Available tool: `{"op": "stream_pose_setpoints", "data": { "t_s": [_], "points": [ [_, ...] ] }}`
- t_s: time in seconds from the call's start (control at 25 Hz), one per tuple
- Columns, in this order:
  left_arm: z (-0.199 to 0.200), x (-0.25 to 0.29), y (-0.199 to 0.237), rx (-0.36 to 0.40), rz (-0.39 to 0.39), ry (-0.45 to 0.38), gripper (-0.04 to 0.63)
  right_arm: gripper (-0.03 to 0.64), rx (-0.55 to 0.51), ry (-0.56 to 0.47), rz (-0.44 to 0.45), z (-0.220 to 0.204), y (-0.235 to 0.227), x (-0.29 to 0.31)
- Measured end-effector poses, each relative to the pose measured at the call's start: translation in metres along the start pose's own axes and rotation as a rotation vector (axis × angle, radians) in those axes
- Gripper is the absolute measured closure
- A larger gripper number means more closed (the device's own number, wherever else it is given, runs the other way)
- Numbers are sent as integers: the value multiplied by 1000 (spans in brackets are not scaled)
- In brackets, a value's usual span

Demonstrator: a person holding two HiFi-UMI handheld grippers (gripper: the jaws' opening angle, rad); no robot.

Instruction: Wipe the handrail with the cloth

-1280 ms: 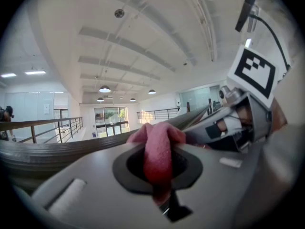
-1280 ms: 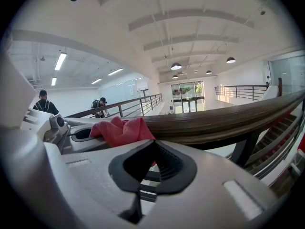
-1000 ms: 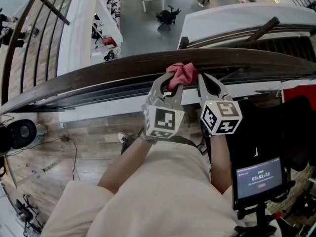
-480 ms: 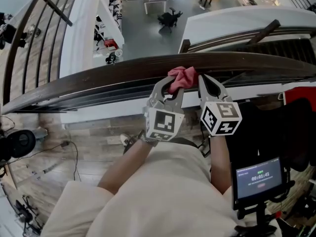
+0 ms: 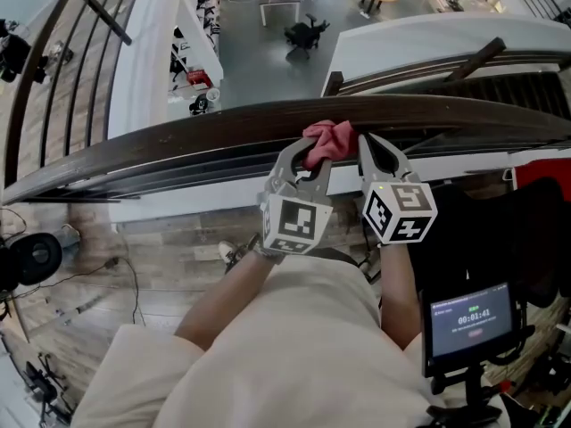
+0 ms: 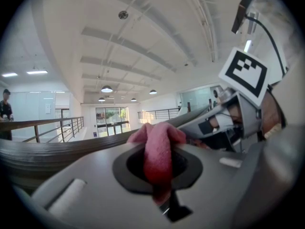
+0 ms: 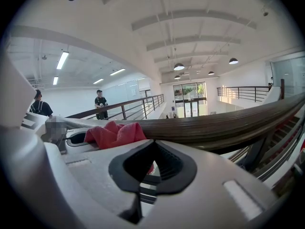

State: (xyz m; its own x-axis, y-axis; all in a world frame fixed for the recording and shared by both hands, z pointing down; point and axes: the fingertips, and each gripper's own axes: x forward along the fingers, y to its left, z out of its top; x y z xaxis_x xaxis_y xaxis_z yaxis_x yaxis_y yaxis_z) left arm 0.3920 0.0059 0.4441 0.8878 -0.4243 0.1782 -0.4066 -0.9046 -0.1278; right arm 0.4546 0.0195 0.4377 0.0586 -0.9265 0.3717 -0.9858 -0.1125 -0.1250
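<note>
— What is each claw doing?
— The left gripper (image 5: pixel 306 160) is clenched on the cloth (image 5: pixel 328 138). The right gripper (image 5: pixel 376 157), just beside it, is closed on nothing.
— Where's the cloth?
— Bunched on top of the handrail (image 5: pixel 178 136). It's likely soft and light, so pinch a thick fold.

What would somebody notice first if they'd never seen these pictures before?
The bright red cloth pops out first, bunched on top of the dark wooden handrail and pinched in the left tool. Next come the black-and-white marker cubes on both tools, just below the rail, with the right tool close beside the cloth. Beyond the rail, a lower floor lies far below.
</note>
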Motion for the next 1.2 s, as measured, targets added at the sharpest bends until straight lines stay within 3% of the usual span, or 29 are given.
{"op": "stream_pose_setpoints", "data": {
  "t_s": [0.6, 1.2],
  "points": [
    [1, -11, 7, 14, 9, 12, 566, 614, 0, 7, 22, 5, 15, 8],
    [-1, -21, 22, 8, 5, 18, 566, 614, 21, 3, -17, 7, 14, 8]
  ]
}}
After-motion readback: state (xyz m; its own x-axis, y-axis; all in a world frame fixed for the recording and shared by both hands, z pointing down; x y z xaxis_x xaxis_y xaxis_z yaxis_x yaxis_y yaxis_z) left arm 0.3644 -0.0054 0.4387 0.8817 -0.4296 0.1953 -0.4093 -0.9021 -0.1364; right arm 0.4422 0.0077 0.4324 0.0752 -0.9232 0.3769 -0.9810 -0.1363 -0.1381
